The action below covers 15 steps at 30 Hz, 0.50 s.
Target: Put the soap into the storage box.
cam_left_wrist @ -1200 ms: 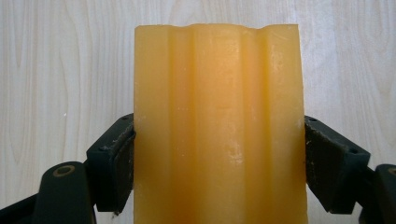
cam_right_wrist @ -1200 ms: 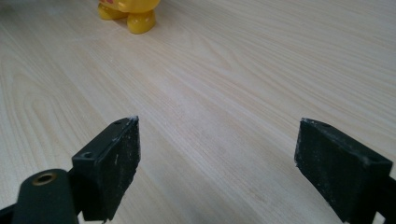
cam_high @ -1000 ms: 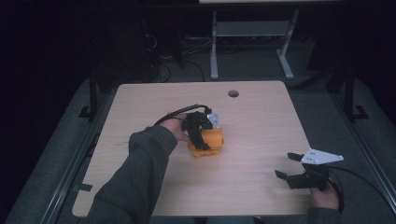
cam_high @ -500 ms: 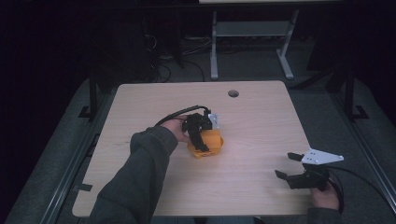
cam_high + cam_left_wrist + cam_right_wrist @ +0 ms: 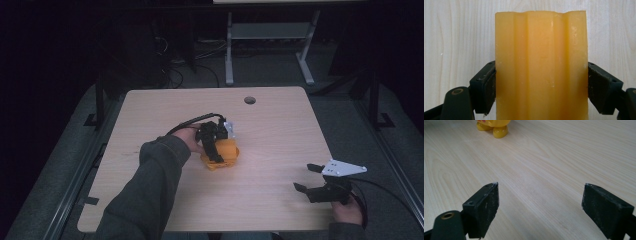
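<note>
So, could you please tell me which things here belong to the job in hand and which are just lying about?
In the job:
- orange toy, sitting on the table
- left gripper, jaws against the toy's two sides

Not in use:
- right gripper, open, low over bare wood near the table's right front corner
- desk frame on the floor beyond the table

The orange ribbed block [image 5: 541,65] sits near the middle of my table [image 5: 280,125], pinched on both sides by my left gripper [image 5: 216,150].

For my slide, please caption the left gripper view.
Left gripper shut on ridged orange plastic block above pale wooden table.
</note>
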Available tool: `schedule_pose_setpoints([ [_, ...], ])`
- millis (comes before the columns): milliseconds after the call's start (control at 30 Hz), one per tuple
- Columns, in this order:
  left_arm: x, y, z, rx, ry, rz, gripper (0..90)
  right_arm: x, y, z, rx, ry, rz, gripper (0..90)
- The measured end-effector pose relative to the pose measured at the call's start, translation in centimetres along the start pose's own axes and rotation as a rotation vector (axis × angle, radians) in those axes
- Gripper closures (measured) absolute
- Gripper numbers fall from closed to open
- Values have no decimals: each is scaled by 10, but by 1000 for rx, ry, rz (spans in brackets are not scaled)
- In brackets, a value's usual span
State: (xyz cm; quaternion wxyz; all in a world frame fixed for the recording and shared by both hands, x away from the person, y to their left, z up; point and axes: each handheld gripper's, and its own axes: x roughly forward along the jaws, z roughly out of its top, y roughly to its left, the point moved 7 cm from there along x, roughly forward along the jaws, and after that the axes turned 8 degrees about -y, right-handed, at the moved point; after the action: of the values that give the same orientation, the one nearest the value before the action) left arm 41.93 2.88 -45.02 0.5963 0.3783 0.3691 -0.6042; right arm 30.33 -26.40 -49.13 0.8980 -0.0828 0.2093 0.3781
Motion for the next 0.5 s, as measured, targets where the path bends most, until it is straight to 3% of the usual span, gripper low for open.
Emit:
schedule_pose_setpoints([
  [500, -6, -1, 1, 5, -5, 24, 192, 1, 1, 0, 4, 5, 4, 137],
])
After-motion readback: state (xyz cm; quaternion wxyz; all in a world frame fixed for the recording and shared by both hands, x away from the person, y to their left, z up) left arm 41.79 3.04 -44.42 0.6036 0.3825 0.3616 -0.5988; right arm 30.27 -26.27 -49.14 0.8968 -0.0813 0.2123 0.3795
